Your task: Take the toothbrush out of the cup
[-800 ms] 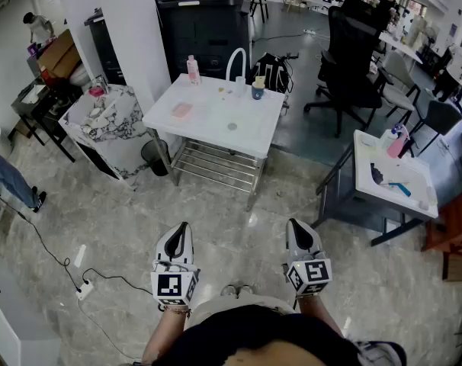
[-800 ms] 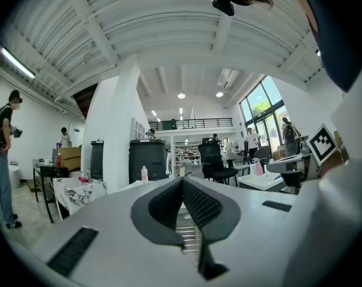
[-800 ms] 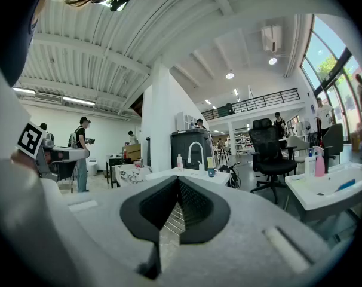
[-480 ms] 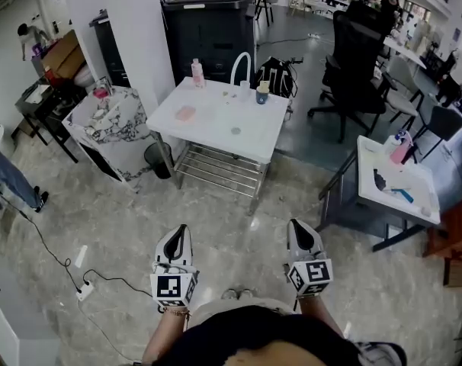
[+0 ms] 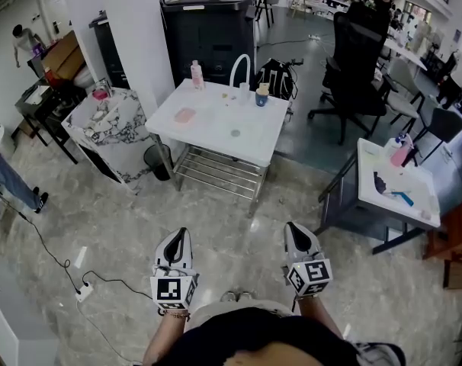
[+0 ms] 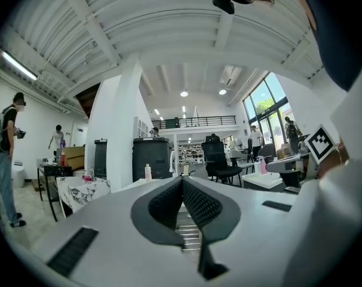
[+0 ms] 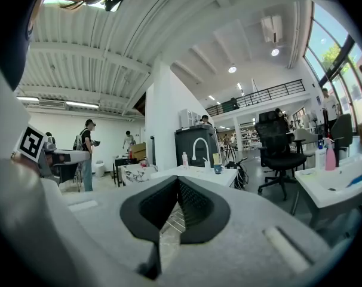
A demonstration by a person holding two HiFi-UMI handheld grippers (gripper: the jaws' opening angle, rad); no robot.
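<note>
A small blue cup (image 5: 261, 96) with a pale toothbrush (image 5: 262, 87) standing in it sits at the far edge of the white table (image 5: 216, 132), well ahead of me. Both grippers hang low over the floor, far short of the table. My left gripper (image 5: 184, 234) is shut with nothing in it. My right gripper (image 5: 290, 227) is shut and empty too. In the right gripper view the cup (image 7: 217, 169) shows small beyond the jaw tips, with the toothbrush (image 7: 216, 159) sticking up out of it.
On the table stand a pink bottle (image 5: 197, 72), a white arched tap (image 5: 238, 64) and a pink pad (image 5: 184, 113). Around it are a marble cabinet (image 5: 113, 124), a waste bin (image 5: 156, 157), a black office chair (image 5: 359, 52) and a second white table (image 5: 395, 181). A cable with power strip (image 5: 85, 288) crosses the floor.
Both grippers stay shut and keep their place in view. The table has slid slightly right in the picture. A person at the far left has shifted.
</note>
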